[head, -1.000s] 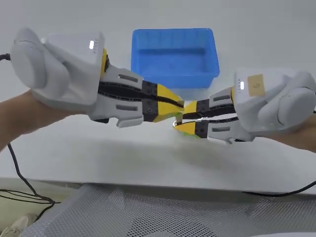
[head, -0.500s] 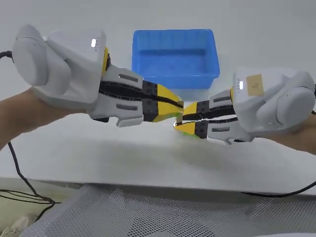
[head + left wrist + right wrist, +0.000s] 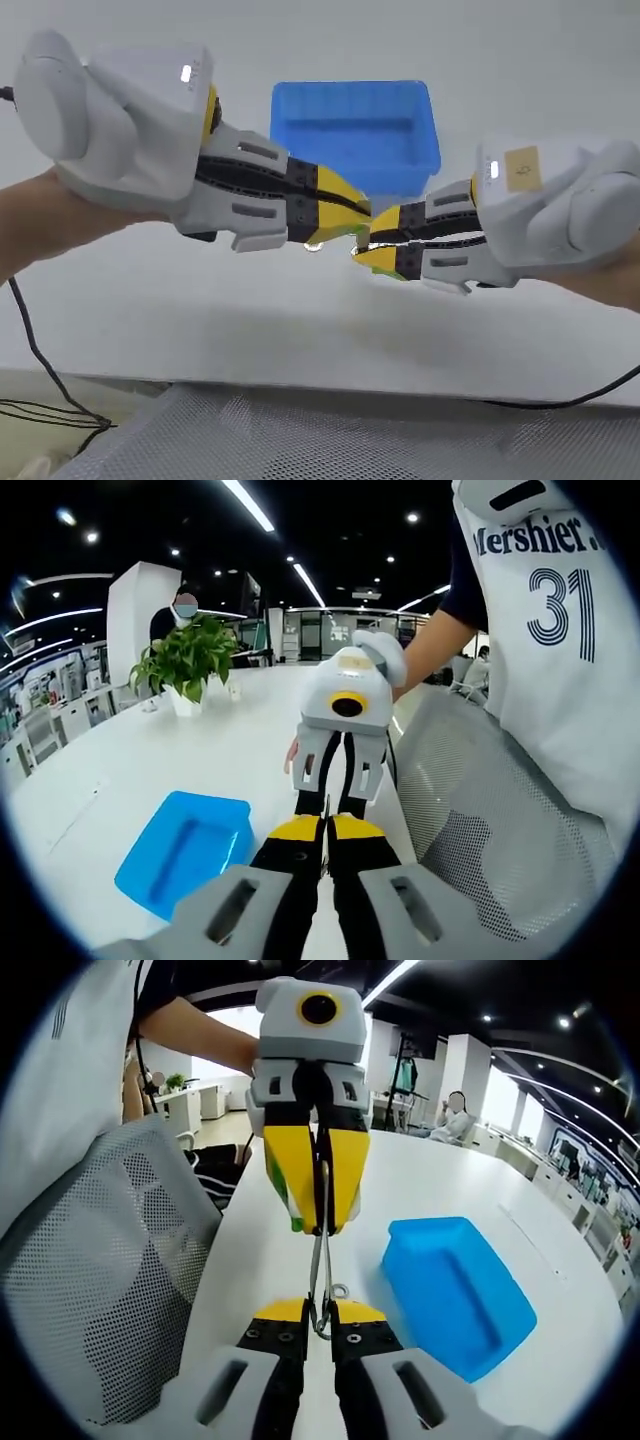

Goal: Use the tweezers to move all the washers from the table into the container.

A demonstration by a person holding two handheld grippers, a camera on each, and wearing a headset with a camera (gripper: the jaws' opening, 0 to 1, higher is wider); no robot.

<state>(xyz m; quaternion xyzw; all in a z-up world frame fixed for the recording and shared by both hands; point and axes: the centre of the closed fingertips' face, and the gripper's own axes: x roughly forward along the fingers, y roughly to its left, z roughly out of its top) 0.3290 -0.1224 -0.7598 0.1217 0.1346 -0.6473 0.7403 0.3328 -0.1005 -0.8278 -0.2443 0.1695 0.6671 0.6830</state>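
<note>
Showing the left gripper (image 3: 364, 214) and right gripper (image 3: 358, 250) clenched on the tweezers (image 3: 320, 1250); a washer (image 3: 313, 246), hidden earlier, is now uncovered, evidently not yet lifted toward the container (image 3: 350, 90).

Right gripper (image 3: 318, 1312) jaws closed on one end of the tweezers (image 3: 318, 1270), left gripper (image 3: 318, 1225) opposite clamping the other end, washer (image 3: 341, 1290) on white table (image 3: 250, 1260) just beside the tweezers, blue container (image 3: 455, 1295) to the right, mesh chair (image 3: 110, 1290) left
</note>
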